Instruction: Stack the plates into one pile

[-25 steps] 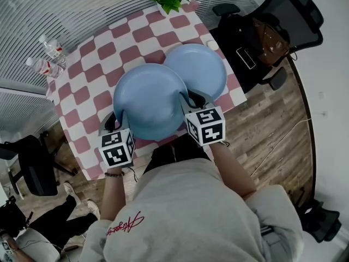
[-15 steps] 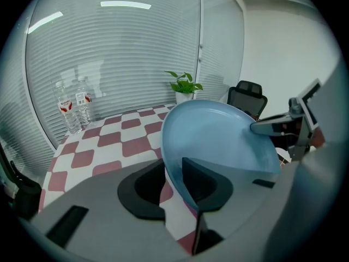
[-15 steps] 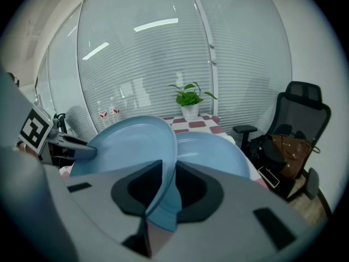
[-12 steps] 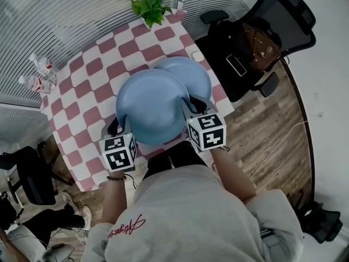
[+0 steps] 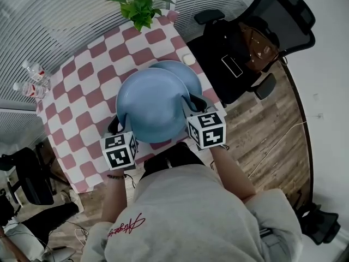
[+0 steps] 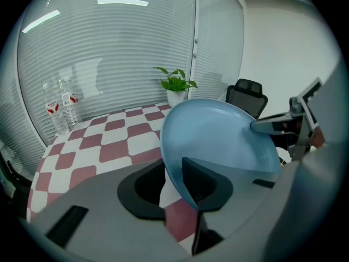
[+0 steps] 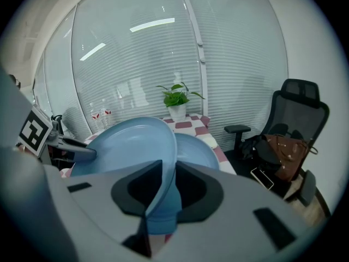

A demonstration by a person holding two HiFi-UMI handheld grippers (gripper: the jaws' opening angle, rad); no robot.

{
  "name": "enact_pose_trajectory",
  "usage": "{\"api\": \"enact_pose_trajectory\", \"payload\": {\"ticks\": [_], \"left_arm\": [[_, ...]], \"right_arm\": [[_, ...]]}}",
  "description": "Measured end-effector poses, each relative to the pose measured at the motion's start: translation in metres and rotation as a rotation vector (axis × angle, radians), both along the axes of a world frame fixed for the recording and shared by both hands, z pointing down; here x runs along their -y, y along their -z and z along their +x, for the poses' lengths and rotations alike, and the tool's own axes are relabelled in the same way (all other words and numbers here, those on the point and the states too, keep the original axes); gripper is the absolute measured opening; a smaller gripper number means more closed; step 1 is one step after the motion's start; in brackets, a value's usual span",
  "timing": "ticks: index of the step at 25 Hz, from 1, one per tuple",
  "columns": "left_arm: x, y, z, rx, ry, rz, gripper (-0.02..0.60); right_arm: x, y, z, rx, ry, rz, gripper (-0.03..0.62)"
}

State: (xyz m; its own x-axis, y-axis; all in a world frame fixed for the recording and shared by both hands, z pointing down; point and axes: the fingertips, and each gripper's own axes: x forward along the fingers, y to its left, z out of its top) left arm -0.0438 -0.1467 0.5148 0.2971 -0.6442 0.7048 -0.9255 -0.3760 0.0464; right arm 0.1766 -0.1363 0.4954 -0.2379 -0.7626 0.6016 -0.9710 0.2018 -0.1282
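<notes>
I hold a light blue plate (image 5: 151, 103) in the air over the checked table (image 5: 82, 91), one gripper on each side of its rim. My left gripper (image 5: 115, 125) is shut on the plate's left rim (image 6: 180, 168). My right gripper (image 5: 192, 105) is shut on its right rim (image 7: 163, 195). A second light blue plate (image 5: 188, 75) lies on the table near its right edge, mostly hidden under the held one; in the right gripper view the second plate (image 7: 193, 152) shows just behind the held plate (image 7: 125, 146).
A potted green plant (image 5: 136, 7) stands at the table's far edge. Two water bottles (image 5: 30, 78) stand at the far left corner. A black office chair (image 5: 256, 37) with a brown bag sits close to the table's right side. A small white object (image 5: 188, 59) lies beside the second plate.
Both grippers have carried the held plate to the right across the table, so it now covers most of the second plate. The grips have not changed.
</notes>
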Motion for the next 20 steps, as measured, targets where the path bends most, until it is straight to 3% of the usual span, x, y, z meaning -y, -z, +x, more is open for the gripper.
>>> {"api": "enact_pose_trajectory", "payload": {"ticks": [20], "left_arm": [[0.017, -0.016, 0.042, 0.015, 0.005, -0.035, 0.11]], "right_arm": [[0.016, -0.013, 0.041, -0.033, 0.024, -0.011, 0.084]]}}
